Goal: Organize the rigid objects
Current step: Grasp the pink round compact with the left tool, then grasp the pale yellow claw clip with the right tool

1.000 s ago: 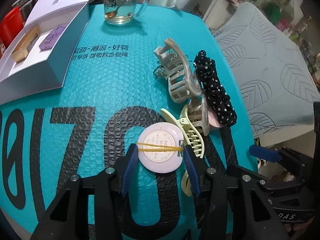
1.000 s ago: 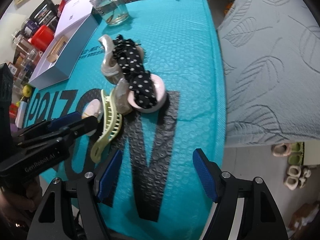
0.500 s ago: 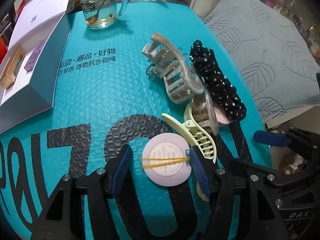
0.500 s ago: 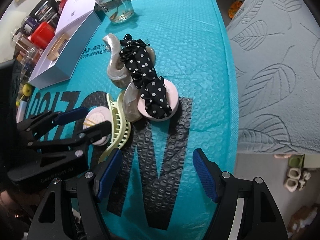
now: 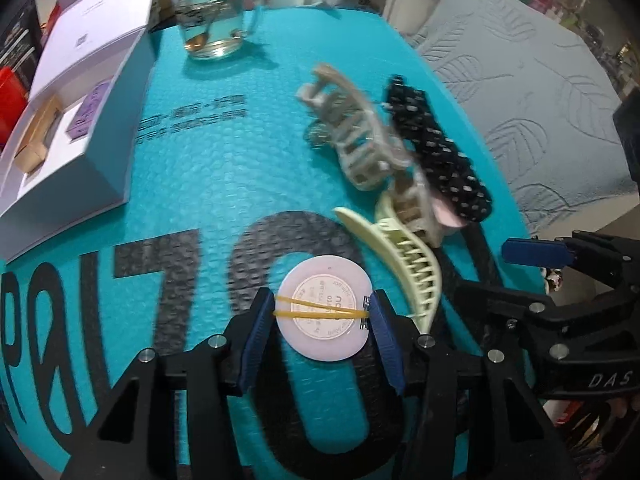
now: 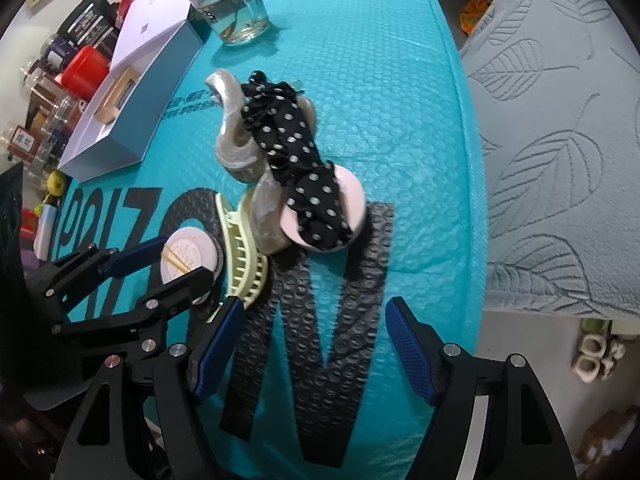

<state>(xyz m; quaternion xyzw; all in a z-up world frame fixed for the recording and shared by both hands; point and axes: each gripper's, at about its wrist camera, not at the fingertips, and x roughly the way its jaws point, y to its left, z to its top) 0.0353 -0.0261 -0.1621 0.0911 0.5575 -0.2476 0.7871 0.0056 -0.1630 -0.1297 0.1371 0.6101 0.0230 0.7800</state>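
A round pink compact point(image 5: 325, 307) with yellow rubber bands lies on the teal bubble mat point(image 5: 224, 184). My left gripper point(image 5: 322, 312) is shut on it, pads touching both sides; it also shows in the right wrist view point(image 6: 187, 257). Right of it lie a pale yellow claw clip point(image 5: 404, 256), a beige claw clip point(image 5: 352, 140), a smaller pearly clip point(image 5: 416, 204), and a black polka-dot scrunchie point(image 5: 436, 148) on a pink disc point(image 6: 352, 204). My right gripper point(image 6: 316, 344) is open and empty, hovering above the mat's near edge.
An open white gift box point(image 5: 68, 120) sits at the left. A glass mug point(image 5: 212, 20) with liquid and a spoon stands at the back. A grey leaf-patterned cushion point(image 6: 560, 140) lies right of the mat. Jars and a red tin point(image 6: 86, 72) crowd the far left.
My left gripper closed in on the pink compact and now grips it. The right gripper moved forward over the mat, staying open.
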